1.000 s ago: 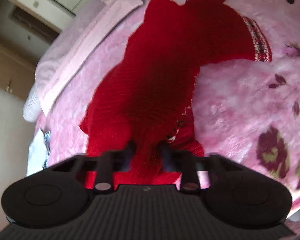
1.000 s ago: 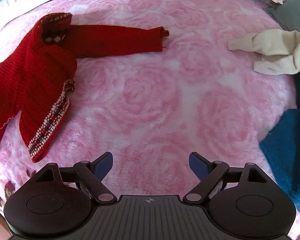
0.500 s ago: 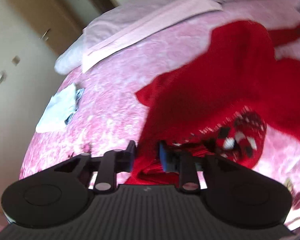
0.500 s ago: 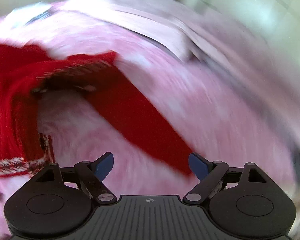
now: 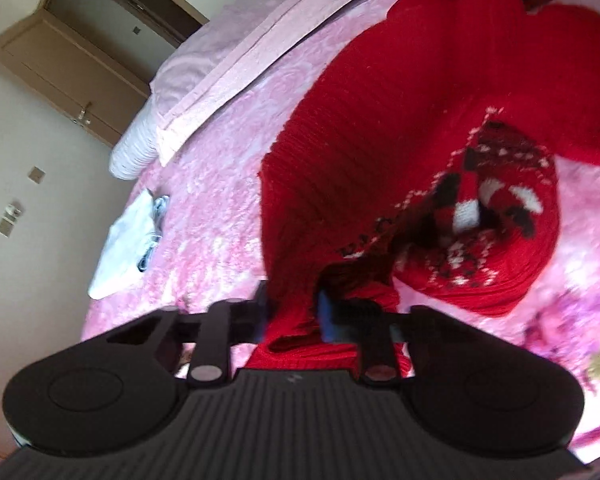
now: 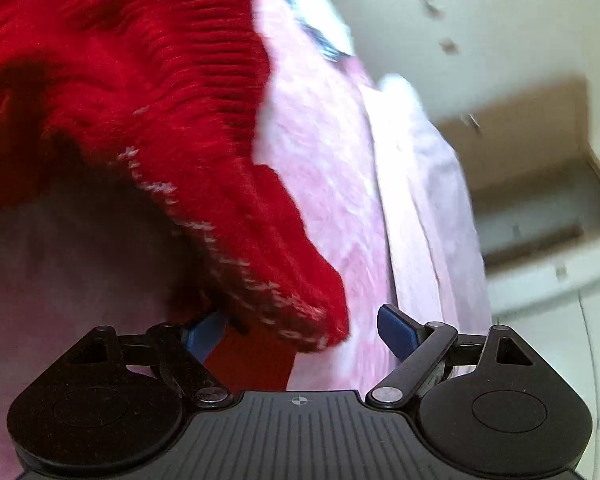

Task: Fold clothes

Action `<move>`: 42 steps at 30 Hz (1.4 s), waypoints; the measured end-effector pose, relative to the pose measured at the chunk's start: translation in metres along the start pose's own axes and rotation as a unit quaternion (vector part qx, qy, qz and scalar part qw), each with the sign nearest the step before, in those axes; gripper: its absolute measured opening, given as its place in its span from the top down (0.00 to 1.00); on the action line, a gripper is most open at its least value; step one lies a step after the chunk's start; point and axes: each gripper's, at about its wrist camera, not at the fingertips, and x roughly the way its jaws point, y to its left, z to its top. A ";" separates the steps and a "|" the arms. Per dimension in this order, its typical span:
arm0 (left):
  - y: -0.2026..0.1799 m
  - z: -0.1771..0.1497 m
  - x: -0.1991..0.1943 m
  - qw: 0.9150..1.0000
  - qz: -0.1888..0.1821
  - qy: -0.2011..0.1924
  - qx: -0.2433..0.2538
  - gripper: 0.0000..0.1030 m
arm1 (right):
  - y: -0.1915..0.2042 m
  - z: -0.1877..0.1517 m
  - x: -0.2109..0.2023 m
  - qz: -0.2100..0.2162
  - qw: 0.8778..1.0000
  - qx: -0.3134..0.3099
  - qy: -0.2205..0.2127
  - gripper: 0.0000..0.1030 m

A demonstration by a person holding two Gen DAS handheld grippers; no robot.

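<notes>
A pink floral blanket (image 5: pixel 220 184) covers the bed, the red sweater (image 5: pixel 400 120) spread across it, its edge pinched between the closed fingers of the left gripper (image 5: pixel 292 312), while the right gripper (image 6: pixel 304 332) gapes wide around a patterned hem

Red sweater (image 6: pixel 148 92) blurred, cropped top-left

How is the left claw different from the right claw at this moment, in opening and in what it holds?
The left claw has its fingers drawn close together, pinching a fold of the red knitted sweater. The right claw has its fingers spread wide apart; a patterned edge of that sweater hangs between them, not gripped. Both have blue finger pads and sit over the pink fleece blanket.
</notes>
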 end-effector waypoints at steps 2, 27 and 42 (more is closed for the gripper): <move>0.010 0.002 -0.002 1.000 0.009 -0.004 -0.018 0.85 | -0.001 -0.002 0.001 0.047 0.999 0.004 0.018 0.89; 0.311 0.156 -0.159 0.888 0.028 -0.452 -0.084 0.88 | -0.232 0.131 -0.378 -0.409 0.826 0.366 0.127 0.91; 0.347 0.100 -0.226 0.879 -0.048 -0.448 -0.157 0.88 | -0.196 0.234 -0.454 -0.385 0.825 0.382 0.159 0.90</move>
